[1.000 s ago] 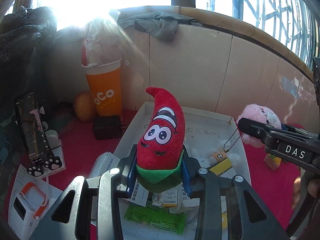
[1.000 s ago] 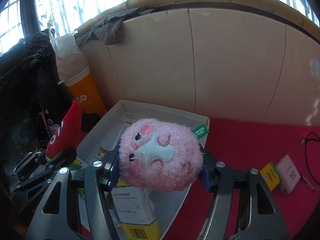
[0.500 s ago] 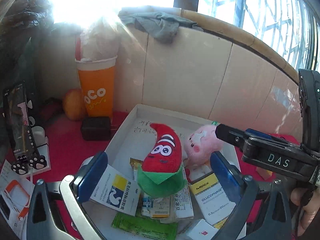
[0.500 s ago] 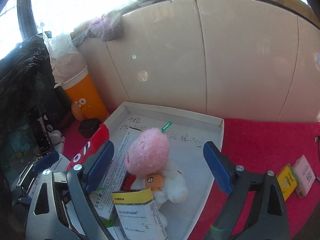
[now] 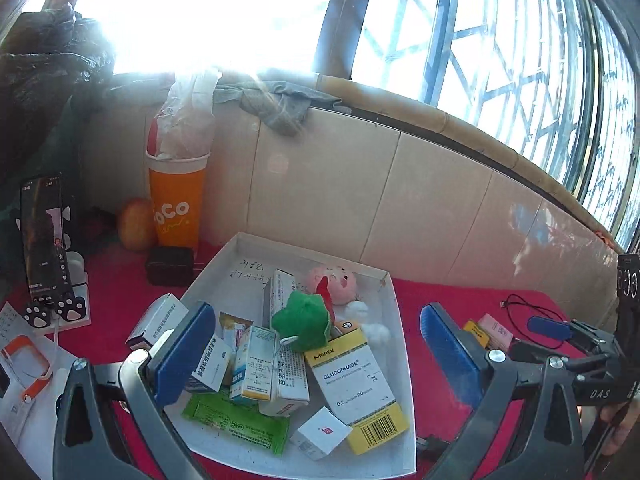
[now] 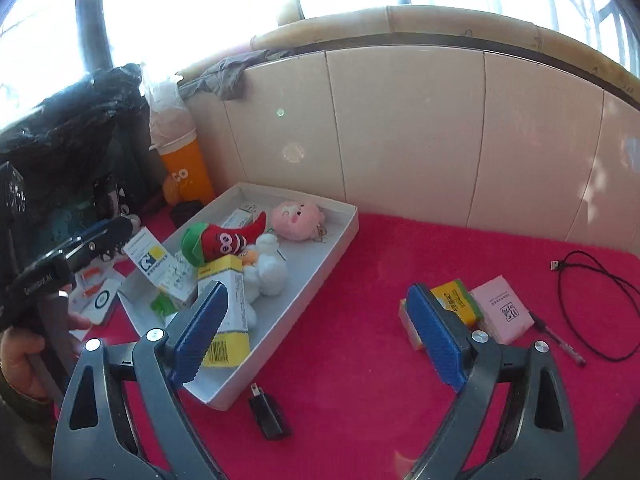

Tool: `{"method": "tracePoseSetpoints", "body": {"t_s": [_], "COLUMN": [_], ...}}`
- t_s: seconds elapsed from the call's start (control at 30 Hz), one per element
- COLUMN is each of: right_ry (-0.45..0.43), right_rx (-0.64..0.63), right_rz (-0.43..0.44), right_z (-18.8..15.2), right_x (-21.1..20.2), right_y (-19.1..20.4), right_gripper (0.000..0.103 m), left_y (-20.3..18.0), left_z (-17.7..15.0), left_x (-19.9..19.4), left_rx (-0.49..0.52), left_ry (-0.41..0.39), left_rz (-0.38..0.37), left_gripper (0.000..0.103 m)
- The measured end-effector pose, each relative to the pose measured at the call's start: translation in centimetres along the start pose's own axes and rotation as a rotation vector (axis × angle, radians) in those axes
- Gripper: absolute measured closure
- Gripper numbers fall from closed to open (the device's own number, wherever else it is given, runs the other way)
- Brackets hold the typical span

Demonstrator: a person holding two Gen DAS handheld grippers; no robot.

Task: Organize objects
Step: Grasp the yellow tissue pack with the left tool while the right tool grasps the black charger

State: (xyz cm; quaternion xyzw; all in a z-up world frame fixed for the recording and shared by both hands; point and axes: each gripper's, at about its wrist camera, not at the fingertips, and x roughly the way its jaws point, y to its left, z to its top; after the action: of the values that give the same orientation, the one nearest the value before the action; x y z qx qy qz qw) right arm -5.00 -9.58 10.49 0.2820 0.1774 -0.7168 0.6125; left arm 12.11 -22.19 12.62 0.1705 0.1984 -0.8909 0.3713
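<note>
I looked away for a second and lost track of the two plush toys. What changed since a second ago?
Both were let go into the white box. The left gripper released the red chili plush, the right gripper the pink plush; both grippers opened and drew back. The medicine boxes, orange cup and phone stayed put.

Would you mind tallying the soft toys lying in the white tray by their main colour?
Red: 1, the red chili toy
Pink: 1, the pink toy
White: 1, the white toy
Total: 3, all inside the white tray
</note>
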Motion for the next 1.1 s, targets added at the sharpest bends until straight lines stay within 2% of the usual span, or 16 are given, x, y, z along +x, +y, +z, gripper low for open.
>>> {"method": "tracePoseSetpoints", "body": {"t_s": [0.07, 0.13, 0.17, 0.27, 0.33, 0.43, 0.47, 0.5, 0.53, 0.63, 0.7, 0.87, 0.97, 1.1], "right_ry": [0.07, 0.115, 0.138, 0.173, 0.19, 0.222, 0.23, 0.24, 0.249, 0.236, 0.202, 0.101, 0.056, 0.019], "right_rx": [-0.165, -0.263, -0.281, -0.256, -0.228, -0.238, -0.251, -0.264, -0.268, -0.23, -0.167, 0.115, 0.237, 0.327], "right_rz": [-0.031, -0.013, 0.005, 0.026, 0.042, 0.059, 0.06, 0.06, 0.063, 0.081, 0.061, -0.012, -0.059, -0.058], "right_z": [-2.9, -5.5, -6.4, -7.6, -7.6, -7.8, -8.0, -8.3, -8.6, -9.2, -9.6, -11.8, -13.7, -15.2], "right_x": [0.6, 1.6, 2.2, 4.2, 5.5, 6.8, 7.1, 7.2, 7.3, 5.9, 3.9, -2.6, -5.1, -6.7], "right_y": [1.8, 3.2, 3.6, 3.5, 3.4, 4.0, 4.3, 4.5, 4.6, 3.6, 1.6, -6.6, -10.7, -13.1], "right_gripper": [0.011, 0.012, 0.014, 0.033, 0.035, 0.05, 0.06, 0.078, 0.083, 0.083, 0.083, 0.083, 0.082, 0.082], "left_y": [-0.4, -1.1, -1.4, -2.3, -2.3, -2.3, -2.5, -2.7, -3.2, -5.7, -8.3, -15.9, -19.9, -23.2], "left_z": [-0.7, -1.1, -1.3, -1.6, -1.5, -1.4, -1.3, -1.2, -1.0, -0.6, -0.7, -3.4, -5.5, -7.8], "left_x": [-0.1, 0.0, 0.0, -0.1, -0.1, 0.2, 0.5, 1.0, 1.5, 3.4, 5.1, 10.8, 14.5, 18.6], "left_rx": [0.002, 0.022, 0.037, 0.073, 0.082, 0.091, 0.096, 0.103, 0.114, 0.171, 0.237, 0.422, 0.518, 0.597], "left_ry": [0.018, 0.039, 0.043, 0.048, 0.052, 0.064, 0.073, 0.083, 0.095, 0.137, 0.173, 0.326, 0.391, 0.446], "left_rz": [-0.017, -0.031, -0.039, -0.046, -0.054, -0.067, -0.071, -0.078, -0.088, -0.136, -0.173, -0.297, -0.282, -0.242], "left_gripper": [0.0, 0.0, 0.0, 0.0, 0.0, 0.0, 0.0, 0.0, 0.0, 0.0, 0.0, 0.0, 0.0, 0.0]}}
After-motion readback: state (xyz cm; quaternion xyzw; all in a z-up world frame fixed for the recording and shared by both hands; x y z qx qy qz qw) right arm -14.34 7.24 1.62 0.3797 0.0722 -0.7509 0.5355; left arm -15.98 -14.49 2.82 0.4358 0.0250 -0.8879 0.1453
